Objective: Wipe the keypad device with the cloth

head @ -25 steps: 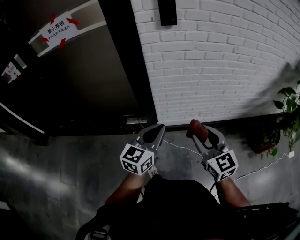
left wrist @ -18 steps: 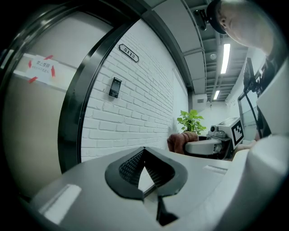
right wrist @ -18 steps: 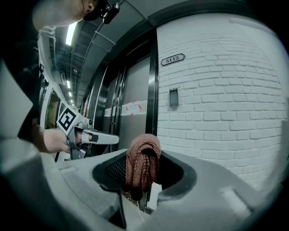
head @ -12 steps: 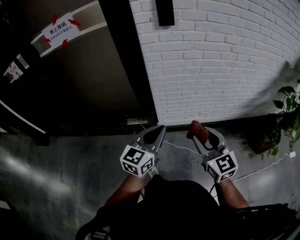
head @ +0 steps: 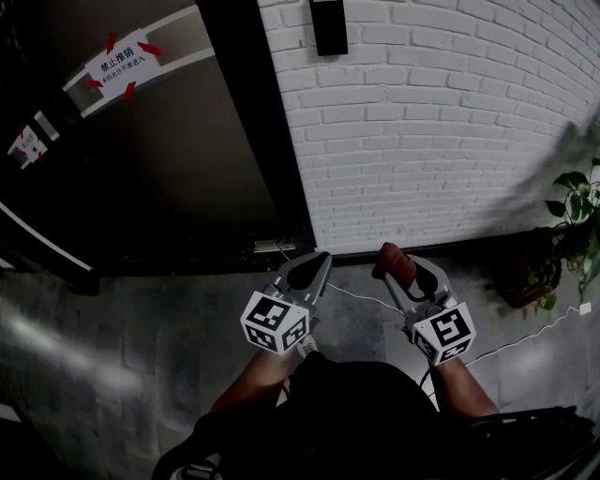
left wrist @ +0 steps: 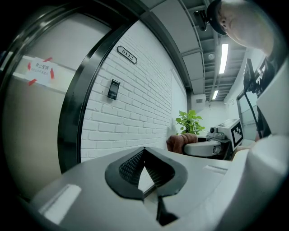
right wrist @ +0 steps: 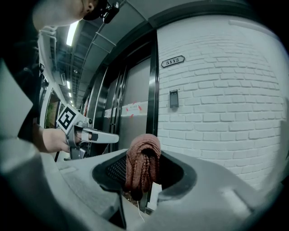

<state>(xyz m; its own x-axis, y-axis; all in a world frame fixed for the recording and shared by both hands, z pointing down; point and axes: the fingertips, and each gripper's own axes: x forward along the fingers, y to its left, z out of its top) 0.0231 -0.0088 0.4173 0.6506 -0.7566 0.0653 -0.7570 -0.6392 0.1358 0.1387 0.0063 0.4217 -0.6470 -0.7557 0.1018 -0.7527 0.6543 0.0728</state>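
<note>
Right gripper (right wrist: 144,158) clenched on cloth (right wrist: 143,146); left gripper (left wrist: 144,152) pinched closed, empty. Keypad device (head: 328,26) hung well apart on wall, so wiping looked unstarted.

White brick wall (head: 422,141) beside a dark door (head: 169,169), grey floor (head: 112,347), leafy potted plant (head: 574,208) at right.

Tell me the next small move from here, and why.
Probably lift the right gripper toward the keypad device on the white brick wall. The cloth is already clamped in its jaws, yet that gripper sits well below the device, not touching it.
</note>
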